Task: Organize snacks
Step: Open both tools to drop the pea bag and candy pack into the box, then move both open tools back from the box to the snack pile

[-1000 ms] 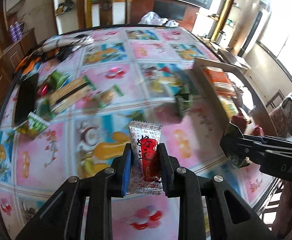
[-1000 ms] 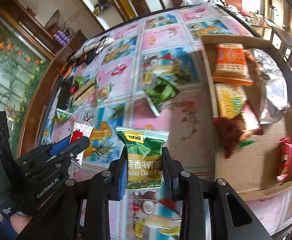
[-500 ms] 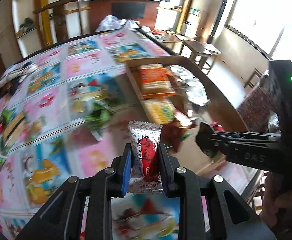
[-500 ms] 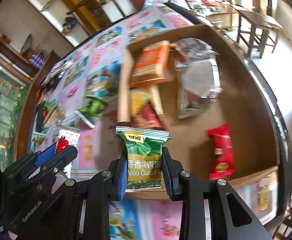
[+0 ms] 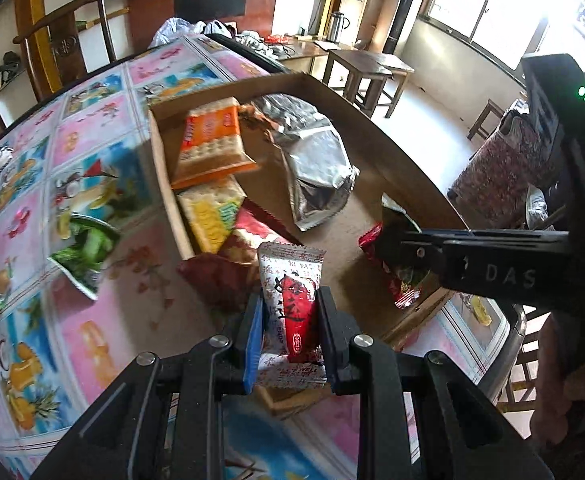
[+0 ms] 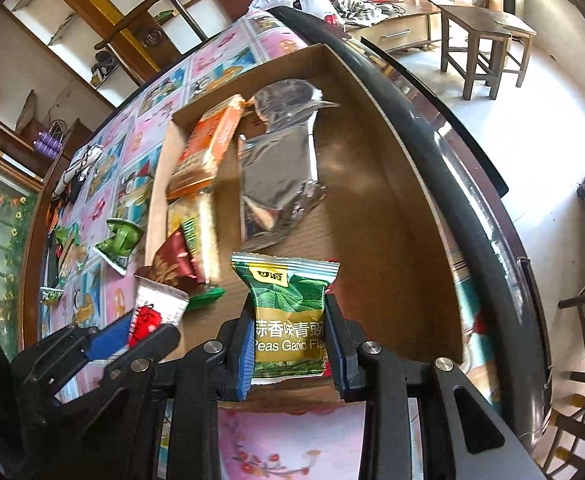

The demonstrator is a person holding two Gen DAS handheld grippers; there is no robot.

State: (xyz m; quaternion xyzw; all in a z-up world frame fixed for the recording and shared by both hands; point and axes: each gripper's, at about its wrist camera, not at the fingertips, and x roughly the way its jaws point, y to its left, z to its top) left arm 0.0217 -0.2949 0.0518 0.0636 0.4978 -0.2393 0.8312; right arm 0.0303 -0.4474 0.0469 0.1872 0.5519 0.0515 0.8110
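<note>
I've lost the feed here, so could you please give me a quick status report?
Left gripper shut on white-and-red packet. Right gripper shut on green pea packet. Both over cardboard box; bare floor ahead of right gripper.

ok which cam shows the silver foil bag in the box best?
Left wrist view: the silver foil bag lies fully visible in the cardboard box, crumpled, right of the orange cracker pack. The right wrist view also shows the bag unblocked, but stretched and more blurred.
</note>
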